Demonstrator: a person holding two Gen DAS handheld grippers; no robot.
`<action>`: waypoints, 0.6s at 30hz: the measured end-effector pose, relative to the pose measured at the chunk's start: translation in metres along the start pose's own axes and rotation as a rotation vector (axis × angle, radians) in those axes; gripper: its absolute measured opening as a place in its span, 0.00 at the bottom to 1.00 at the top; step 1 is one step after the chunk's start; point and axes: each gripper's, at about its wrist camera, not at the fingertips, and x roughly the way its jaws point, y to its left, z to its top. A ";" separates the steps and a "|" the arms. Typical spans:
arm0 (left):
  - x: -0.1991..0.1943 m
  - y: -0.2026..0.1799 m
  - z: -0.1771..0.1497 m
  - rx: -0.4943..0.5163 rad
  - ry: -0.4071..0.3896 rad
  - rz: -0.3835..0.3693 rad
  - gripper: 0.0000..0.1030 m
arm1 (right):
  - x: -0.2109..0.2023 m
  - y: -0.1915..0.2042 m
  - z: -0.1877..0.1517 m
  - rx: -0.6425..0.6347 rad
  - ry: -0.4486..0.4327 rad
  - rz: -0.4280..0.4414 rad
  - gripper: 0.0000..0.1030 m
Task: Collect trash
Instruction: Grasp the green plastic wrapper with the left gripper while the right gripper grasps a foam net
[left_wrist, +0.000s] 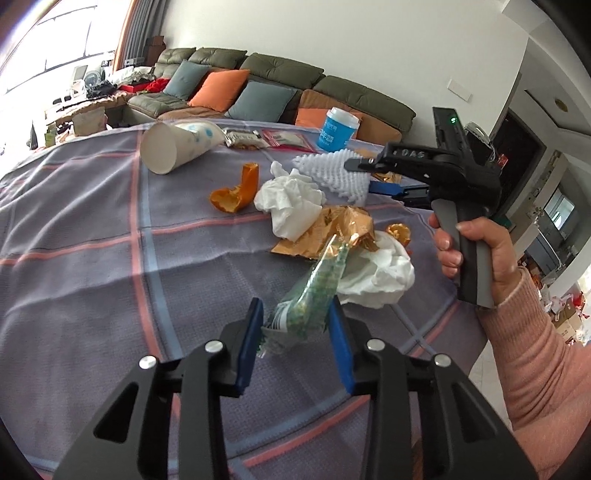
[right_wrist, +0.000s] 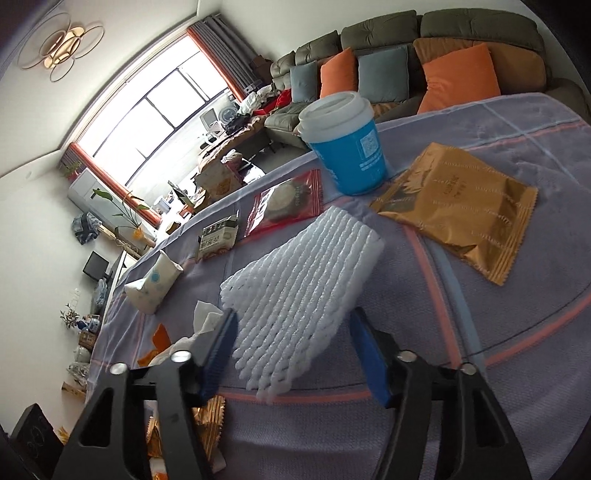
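My left gripper (left_wrist: 297, 325) is open, its blue pads on either side of a green crinkled wrapper (left_wrist: 314, 295) on the checked tablecloth (left_wrist: 110, 277); contact is unclear. Beyond it lie a white tissue (left_wrist: 376, 273), a gold foil wrapper (left_wrist: 332, 232), another tissue (left_wrist: 291, 199) and orange peel (left_wrist: 236, 188). My right gripper (right_wrist: 293, 354) is open around the near end of a white foam net sleeve (right_wrist: 295, 280), which also shows in the left wrist view (left_wrist: 332, 173).
A blue cup with white lid (right_wrist: 347, 147), a gold snack bag (right_wrist: 458, 210), a red zip bag (right_wrist: 284, 206), a small packet (right_wrist: 218, 236) and a tipped paper cup (left_wrist: 177, 147) lie on the table. A sofa (left_wrist: 288, 77) stands behind.
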 end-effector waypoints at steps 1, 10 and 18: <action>-0.004 0.001 0.000 -0.001 -0.009 0.002 0.32 | 0.000 0.000 -0.001 0.005 0.004 0.005 0.36; -0.036 0.016 -0.008 -0.046 -0.063 0.038 0.28 | -0.017 0.014 -0.008 -0.023 -0.052 0.023 0.11; -0.066 0.036 -0.013 -0.101 -0.120 0.065 0.28 | -0.041 0.053 -0.012 -0.119 -0.117 0.071 0.11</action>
